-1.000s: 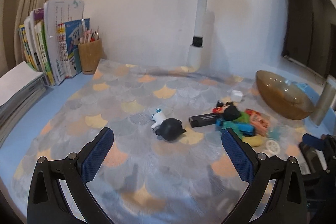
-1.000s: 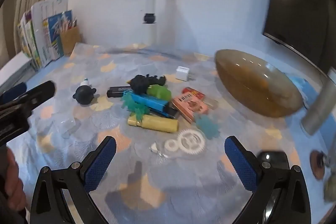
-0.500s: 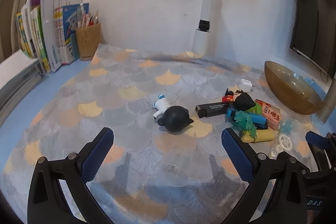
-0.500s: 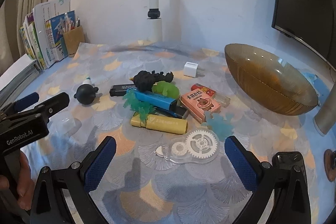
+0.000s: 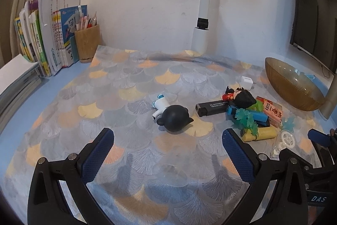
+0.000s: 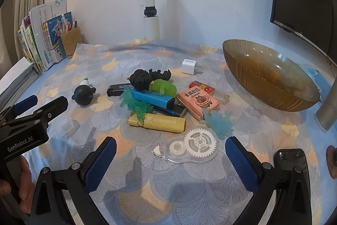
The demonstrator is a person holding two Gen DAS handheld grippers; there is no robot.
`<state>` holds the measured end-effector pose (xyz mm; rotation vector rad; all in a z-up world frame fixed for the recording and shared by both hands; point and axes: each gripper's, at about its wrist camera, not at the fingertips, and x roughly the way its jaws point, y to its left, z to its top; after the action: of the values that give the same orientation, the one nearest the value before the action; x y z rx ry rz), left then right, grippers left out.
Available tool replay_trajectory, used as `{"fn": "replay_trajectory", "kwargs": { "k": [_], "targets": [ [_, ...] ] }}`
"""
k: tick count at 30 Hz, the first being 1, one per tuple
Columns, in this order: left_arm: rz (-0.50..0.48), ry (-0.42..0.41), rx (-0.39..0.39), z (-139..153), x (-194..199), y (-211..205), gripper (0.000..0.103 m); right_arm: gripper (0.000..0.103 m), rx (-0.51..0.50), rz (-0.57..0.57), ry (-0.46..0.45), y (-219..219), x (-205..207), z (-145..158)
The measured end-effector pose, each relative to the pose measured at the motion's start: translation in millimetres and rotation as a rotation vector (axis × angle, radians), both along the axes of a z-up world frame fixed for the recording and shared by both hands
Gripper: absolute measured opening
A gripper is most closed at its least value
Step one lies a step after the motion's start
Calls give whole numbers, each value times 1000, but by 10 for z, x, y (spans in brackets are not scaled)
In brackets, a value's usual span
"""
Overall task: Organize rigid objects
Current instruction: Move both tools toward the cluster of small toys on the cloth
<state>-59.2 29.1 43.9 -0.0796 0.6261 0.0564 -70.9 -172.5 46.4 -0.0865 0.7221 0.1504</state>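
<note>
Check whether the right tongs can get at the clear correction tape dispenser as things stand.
Probably yes: the right tongs stand open, the clear correction tape dispenser lies flat just ahead between their tips, nothing on top; only the teal toy sits close behind it.

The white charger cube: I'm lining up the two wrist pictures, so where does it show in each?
Left wrist: the charger cube sits right of centre, behind the toy pile, left of the brown glass bowl.
Right wrist: the charger cube lies just above centre, behind the pile, left of the bowl.
Shared landmark: the white lamp post at the wall.
</note>
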Motion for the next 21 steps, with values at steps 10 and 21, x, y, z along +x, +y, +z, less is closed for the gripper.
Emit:
{"fn": "replay_trajectory", "kwargs": {
  "k": [10, 21],
  "targets": [
    [3, 5, -2, -10, 12, -7, 102, 103, 2, -4, 15, -20, 22, -10],
    [6, 17, -3, -19, 20, -11, 102, 103, 29, 0, 17, -16, 18, -21]
  ]
}}
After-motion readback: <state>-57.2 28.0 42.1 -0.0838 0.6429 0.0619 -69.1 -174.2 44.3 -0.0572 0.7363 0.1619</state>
